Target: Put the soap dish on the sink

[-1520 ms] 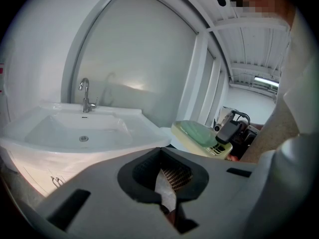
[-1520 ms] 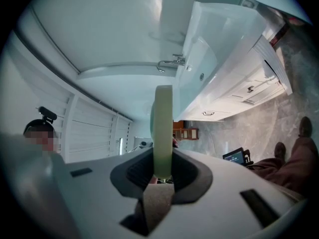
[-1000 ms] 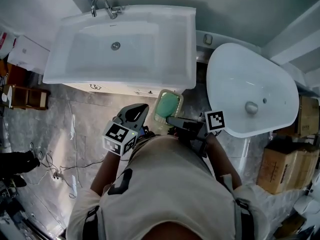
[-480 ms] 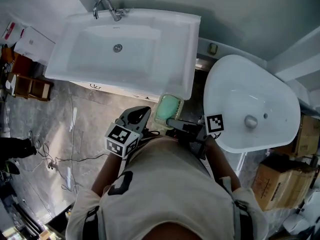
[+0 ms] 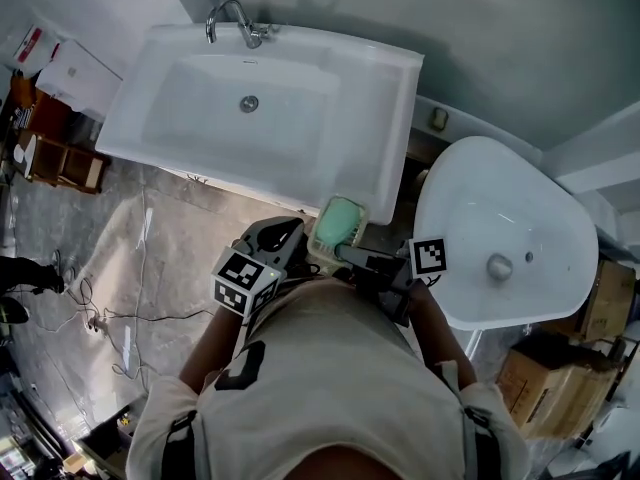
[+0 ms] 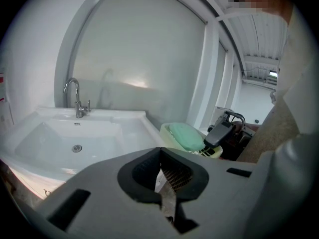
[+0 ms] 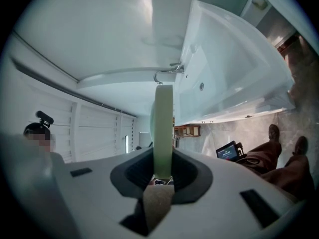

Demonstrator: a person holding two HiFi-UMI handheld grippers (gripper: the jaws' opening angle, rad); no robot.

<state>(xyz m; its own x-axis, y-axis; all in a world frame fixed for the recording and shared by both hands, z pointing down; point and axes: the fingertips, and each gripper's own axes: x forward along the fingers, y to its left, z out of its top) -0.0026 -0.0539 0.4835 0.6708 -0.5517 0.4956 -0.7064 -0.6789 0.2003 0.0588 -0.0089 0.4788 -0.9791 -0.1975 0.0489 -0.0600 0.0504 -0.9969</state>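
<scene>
Right fingers (image 7: 130, 177) clamp the soap dish (image 7: 163, 126) by its thin rim; left fingers (image 6: 141, 175) sit closed, empty. Likely light, stiff, slippery plastic; a rim grip suits.

The right gripper (image 5: 347, 252) holds the soap dish (image 5: 340, 222) at the sink's (image 5: 396, 118) near right corner; the left gripper (image 5: 288, 232) hangs alongside.

Two white basins are in view: one rectangular sink (image 5: 395, 118) and one oval basin (image 5: 530, 218). There is one tap (image 5: 235, 18), one soap dish (image 5: 325, 240), one green soap bar (image 5: 342, 218) and one wooden shelf (image 5: 55, 158). Two grippers show: one left gripper (image 5: 275, 234) and one right gripper (image 5: 343, 251).
</scene>
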